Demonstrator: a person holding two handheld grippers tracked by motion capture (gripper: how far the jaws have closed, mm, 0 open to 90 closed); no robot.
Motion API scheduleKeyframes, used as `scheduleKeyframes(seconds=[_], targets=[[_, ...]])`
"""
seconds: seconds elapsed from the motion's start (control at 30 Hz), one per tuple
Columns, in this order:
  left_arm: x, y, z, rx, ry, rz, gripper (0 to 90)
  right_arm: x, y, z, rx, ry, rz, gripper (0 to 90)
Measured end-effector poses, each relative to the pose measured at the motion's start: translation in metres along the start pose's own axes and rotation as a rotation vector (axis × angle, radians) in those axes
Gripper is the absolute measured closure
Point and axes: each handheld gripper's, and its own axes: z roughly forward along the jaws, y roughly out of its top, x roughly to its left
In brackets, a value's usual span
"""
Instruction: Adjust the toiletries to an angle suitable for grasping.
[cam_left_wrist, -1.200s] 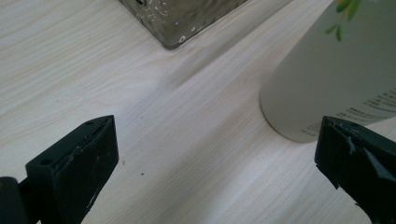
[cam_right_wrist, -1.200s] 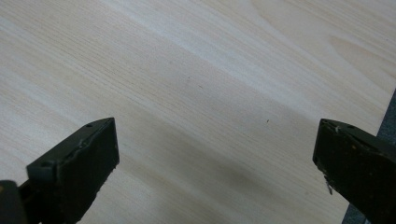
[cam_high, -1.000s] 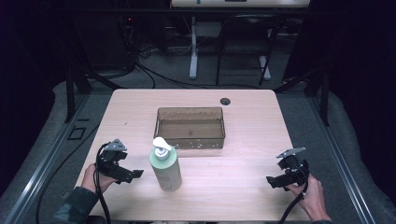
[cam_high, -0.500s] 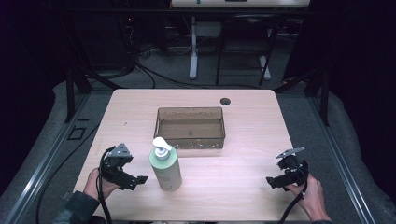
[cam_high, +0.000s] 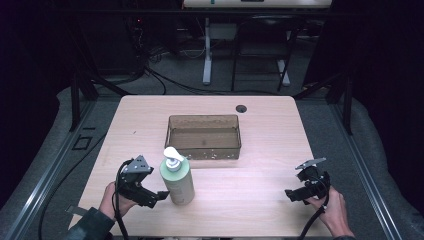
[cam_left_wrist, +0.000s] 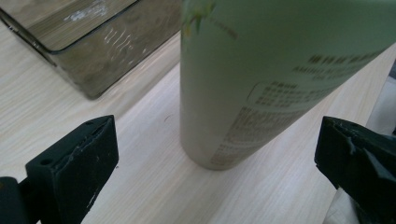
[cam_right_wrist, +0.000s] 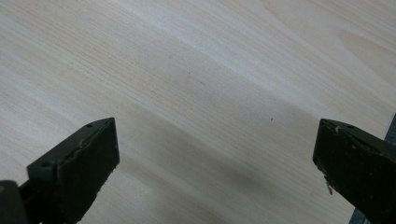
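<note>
Moved since the earlier frames: left gripper (cam_high: 159, 195), carried rightward along the near edge of the table (cam_high: 260, 210) until its jaw tips sit just beside the base of the pump bottle (cam_high: 178, 179); right gripper (cam_high: 291, 195) unchanged in place

Left hand (cam_high: 116, 201): enters from the bottom edge in a dark sleeve, wrapped around the gripper body, grey three-cornered plate on top, black cable looping down off the table edge. Gripper points right, toward the bottle. Jaws wide apart; in the left gripper view the bottle (cam_left_wrist: 261, 84) stands ahead of and between the two jaw tips, not touched by either

Pump bottle: pale green body, white pump head, upright on the table, near-left of centre, printed label facing the left gripper

Tray (cam_high: 172, 131): translucent brown, rectangular, at table centre, just behind and to the right of the bottle, apart from it; its corner (cam_left_wrist: 88, 70) appears in the left gripper view

Round dark grommet (cam_high: 241, 108): near the far edge, behind the tray

Right hand (cam_high: 332, 212): at the near right corner, gripper pointing left, low over bare wood, well apart from bottle and tray. Jaws wide, nothing between them
</note>
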Motion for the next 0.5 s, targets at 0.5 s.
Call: scheduleKeyframes(seconds=[0.5], targets=[[-0.013, 0.019, 0.007, -0.064, -0.010, 0.040, 0.0, 0.000, 0.001, -0.001, -0.002, -0.008, -0.001, 0.1]])
